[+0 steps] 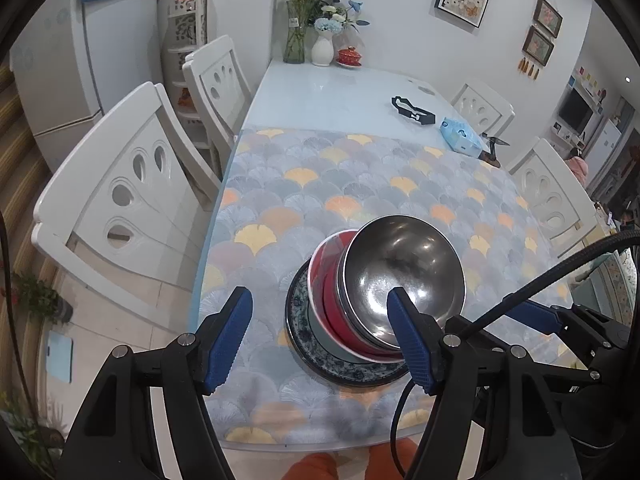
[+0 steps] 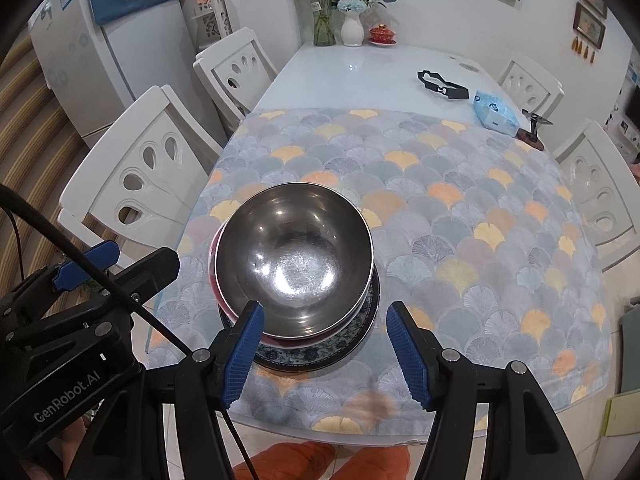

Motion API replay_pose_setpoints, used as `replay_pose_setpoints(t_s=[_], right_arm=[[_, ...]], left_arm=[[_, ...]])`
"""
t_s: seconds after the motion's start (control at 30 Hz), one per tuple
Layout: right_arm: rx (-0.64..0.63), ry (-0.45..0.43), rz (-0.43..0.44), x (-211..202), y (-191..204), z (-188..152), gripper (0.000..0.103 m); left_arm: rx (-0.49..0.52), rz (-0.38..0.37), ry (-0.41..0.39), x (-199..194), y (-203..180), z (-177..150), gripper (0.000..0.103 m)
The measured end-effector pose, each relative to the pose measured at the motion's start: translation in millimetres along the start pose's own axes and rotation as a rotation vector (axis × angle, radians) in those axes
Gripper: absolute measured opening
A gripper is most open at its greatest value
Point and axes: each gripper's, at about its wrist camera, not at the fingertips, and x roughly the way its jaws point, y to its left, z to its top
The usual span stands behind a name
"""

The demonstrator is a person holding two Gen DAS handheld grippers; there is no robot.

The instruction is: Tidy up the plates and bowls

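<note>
Stack sits near the front edge of the table, on the fan-pattern mat: steel bowl on top, red bowl under it, blue-patterned plate at the bottom. From the right wrist the red bowl is mostly hidden — just a sliver. Left gripper and right gripper both spread wide, holding nothing — the right one's fingertip overlaps the steel rim, can't tell if it touches.
</note>
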Motion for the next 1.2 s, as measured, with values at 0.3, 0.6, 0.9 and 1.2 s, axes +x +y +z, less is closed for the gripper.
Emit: replay_pose_setpoints(t_s=[0.3, 0.6, 0.9, 1.2], right_arm=[[0.012, 0.005, -0.007, 5, -4, 5, 0.062], [0.024, -0.033, -0.011, -4, -8, 14, 0.067], [0.027, -0.083, -0.035, -12, -16, 30, 0.068], [0.042, -0.092, -0.041, -10, -26, 43, 0.070]], left_arm=[[0.012, 0.038, -0.035, -1, -2, 5, 0.068], [0.025, 0.166, -0.164, -13, -7, 10, 0.078], [0.076, 0.230, -0.202, -20, -20, 27, 0.081], [0.110, 0.262, -0.189, -18, -28, 39, 0.083]])
